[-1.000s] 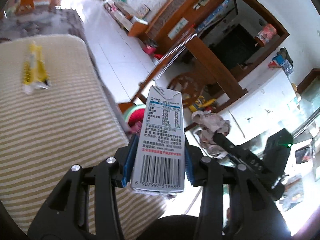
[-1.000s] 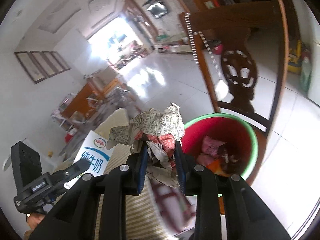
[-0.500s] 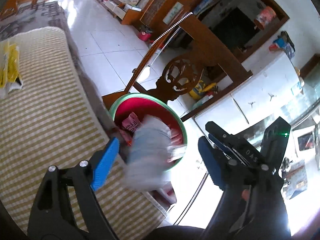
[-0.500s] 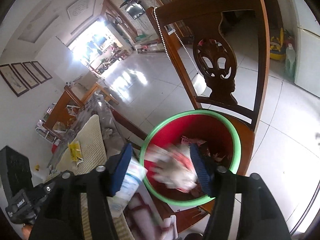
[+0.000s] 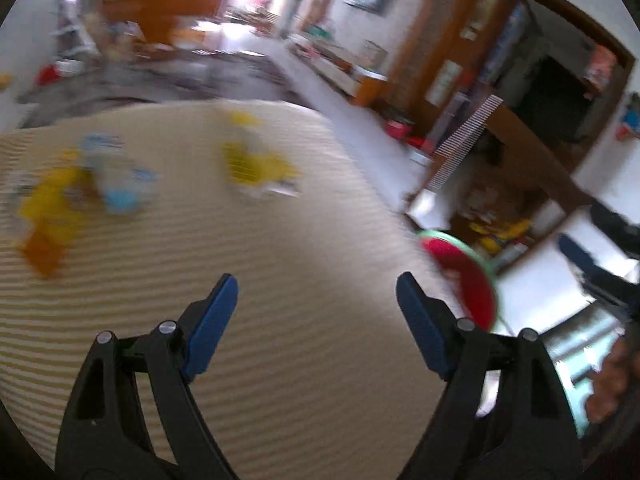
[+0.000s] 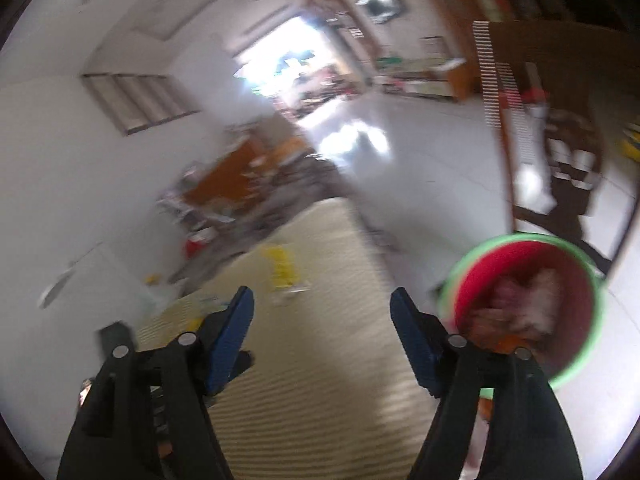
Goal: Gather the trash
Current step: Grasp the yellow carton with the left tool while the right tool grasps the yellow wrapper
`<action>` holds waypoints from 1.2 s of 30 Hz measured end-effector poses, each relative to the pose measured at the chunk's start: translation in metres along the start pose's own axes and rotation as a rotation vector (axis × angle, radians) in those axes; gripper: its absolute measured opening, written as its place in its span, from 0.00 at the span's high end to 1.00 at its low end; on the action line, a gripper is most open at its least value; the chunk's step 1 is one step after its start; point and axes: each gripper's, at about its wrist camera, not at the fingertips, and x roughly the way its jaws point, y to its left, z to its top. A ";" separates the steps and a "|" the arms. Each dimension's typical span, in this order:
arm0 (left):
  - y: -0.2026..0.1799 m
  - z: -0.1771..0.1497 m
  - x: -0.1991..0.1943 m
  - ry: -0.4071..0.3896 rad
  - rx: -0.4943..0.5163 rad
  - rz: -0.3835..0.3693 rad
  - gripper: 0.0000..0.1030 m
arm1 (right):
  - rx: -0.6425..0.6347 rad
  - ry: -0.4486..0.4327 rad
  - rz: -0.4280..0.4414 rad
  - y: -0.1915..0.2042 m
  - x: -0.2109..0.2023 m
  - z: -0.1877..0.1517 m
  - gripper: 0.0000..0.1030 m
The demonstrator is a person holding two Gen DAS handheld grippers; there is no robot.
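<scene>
Here both the left gripper (image 5: 316, 296) and the right gripper (image 6: 322, 308) carry nothing; the right's jaws are widening. The red bin (image 6: 524, 312), lower right, holds trash, while yellow wrappers (image 5: 256, 168) and blurred litter (image 5: 80, 196), upper left, await collection from the striped cloth (image 5: 312, 360).

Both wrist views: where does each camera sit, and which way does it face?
Left wrist: on the left claw, empty, looking down over the striped cloth at yellow wrappers; a hand shows at right.
Right wrist: on the right claw, jaws opening, empty, facing along the cloth toward the doorway.
Shared: the red bin and the cloth.
</scene>
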 end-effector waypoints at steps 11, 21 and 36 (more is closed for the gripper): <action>0.146 0.051 -0.006 -0.001 -0.114 0.361 0.36 | -0.117 0.303 0.088 0.059 0.094 -0.063 0.32; 0.178 0.036 0.017 0.117 -0.148 0.377 0.62 | -0.135 0.323 0.085 0.053 0.100 -0.065 0.32; 0.162 -0.072 -0.075 0.032 -0.283 0.290 0.63 | -0.136 0.355 0.066 0.050 0.109 -0.063 0.32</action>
